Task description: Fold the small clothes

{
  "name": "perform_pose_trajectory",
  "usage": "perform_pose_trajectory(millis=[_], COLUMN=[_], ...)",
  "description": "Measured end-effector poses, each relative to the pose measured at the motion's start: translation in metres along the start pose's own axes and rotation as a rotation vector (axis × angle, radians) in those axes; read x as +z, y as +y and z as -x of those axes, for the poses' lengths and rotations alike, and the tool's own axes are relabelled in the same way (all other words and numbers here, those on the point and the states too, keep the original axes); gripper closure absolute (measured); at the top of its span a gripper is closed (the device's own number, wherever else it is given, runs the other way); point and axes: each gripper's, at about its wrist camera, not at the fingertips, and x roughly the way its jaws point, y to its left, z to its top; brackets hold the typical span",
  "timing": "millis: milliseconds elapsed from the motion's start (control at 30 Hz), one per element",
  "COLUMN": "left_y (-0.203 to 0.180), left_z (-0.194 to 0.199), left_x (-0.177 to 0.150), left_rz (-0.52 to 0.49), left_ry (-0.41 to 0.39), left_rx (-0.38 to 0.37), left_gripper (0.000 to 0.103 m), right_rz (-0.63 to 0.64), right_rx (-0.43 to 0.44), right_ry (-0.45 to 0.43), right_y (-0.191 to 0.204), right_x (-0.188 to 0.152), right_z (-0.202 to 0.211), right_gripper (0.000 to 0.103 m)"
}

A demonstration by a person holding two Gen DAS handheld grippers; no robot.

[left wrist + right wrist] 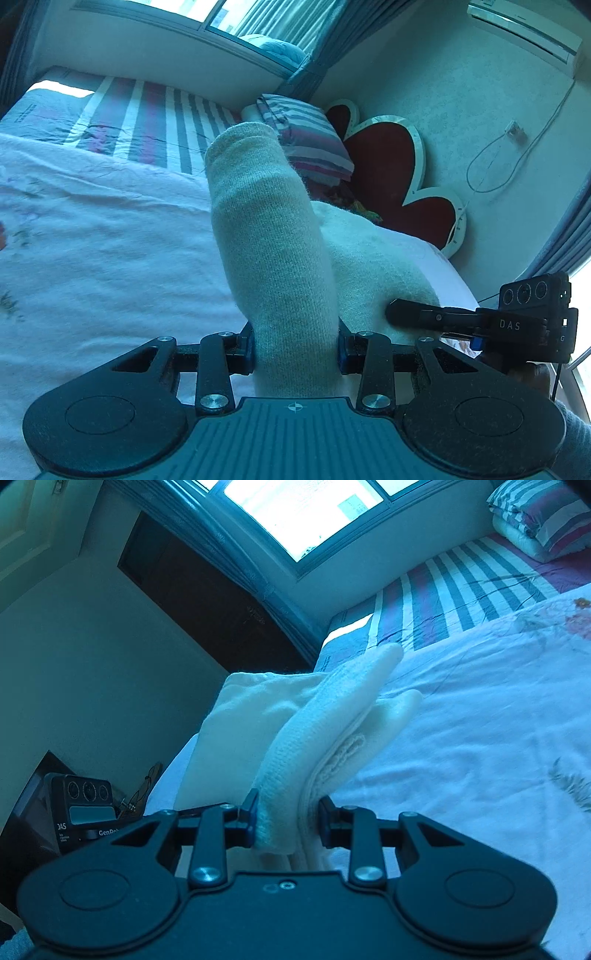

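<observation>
The left tongs (pixel 295 350) are clenched on a cream knit garment (pixel 273 240), with the fabric filling the gap between both fingers; a tube-shaped section, apparently a sleeve, rises from the grip and ends in a rounded folded edge at the top of the left wrist view. A second, broader part of the same garment lies to the right of that tube, against the right tongs' finger (pixel 417 314), which enters from the right side. In the right wrist view, the right tongs (pixel 288 823) are clenched on a bunched, layered edge of the garment (pixel 314 746); a hem or seam line is visible on the layer nearest the right-hand finger. From this grip the fabric extends forward and ends in two pointed tips over the bed. The garment is held over the pale floral bedspread (pixel 480 720), near the bed's side edge; whether its lower part touches the bedspread cannot be determined. The bedspread surface extends flat and open to the left in the left wrist view. Beyond it lies a striped sheet (pixel 147 122), bounded by the window wall. A striped pillow (pixel 310 136) and a red heart-shaped headboard (pixel 384 166) stand at the bed's head end.
</observation>
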Motion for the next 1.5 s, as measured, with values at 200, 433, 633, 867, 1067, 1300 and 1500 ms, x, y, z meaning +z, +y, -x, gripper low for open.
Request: perform_pose_trajectory(millis=[200, 433, 633, 867, 1067, 1300, 1500], left_y=[0.06, 0.107, 0.143, 0.174, 0.173, 0.198, 0.185], left_z=[0.034, 0.047, 0.037, 0.028, 0.034, 0.009, -0.001], left_x=[-0.021, -0.039, -0.052, -0.074, -0.066, -0.029, -0.02], left_rz=[0.054, 0.11, 0.163, 0.263, 0.217, 0.255, 0.056], left_ry=[0.017, 0.033, 0.067, 0.041, -0.001, -0.092, -0.101], left_rx=[0.049, 0.073, 0.067, -0.006, 0.032, 0.065, 0.191], left_gripper=[0.065, 0.065, 0.065, 0.057, 0.046, 0.044, 0.049], right_rz=[-0.02, -0.041, -0.068, -0.163, -0.146, -0.13, 0.098], right_rx=[0.027, 0.031, 0.011, -0.028, -0.066, -0.087, -0.192], right_ry=[0.069, 0.121, 0.156, 0.172, 0.059, 0.121, 0.108], right_y=[0.022, 0.032, 0.03, -0.002, 0.002, -0.005, 0.013], right_x=[-0.024, -0.04, -0.054, -0.071, -0.063, -0.023, -0.026], right_z=[-0.063, -0.111, -0.136, -0.153, -0.142, -0.19, -0.196], right_gripper=[0.073, 0.073, 0.073, 0.068, 0.032, 0.073, 0.063])
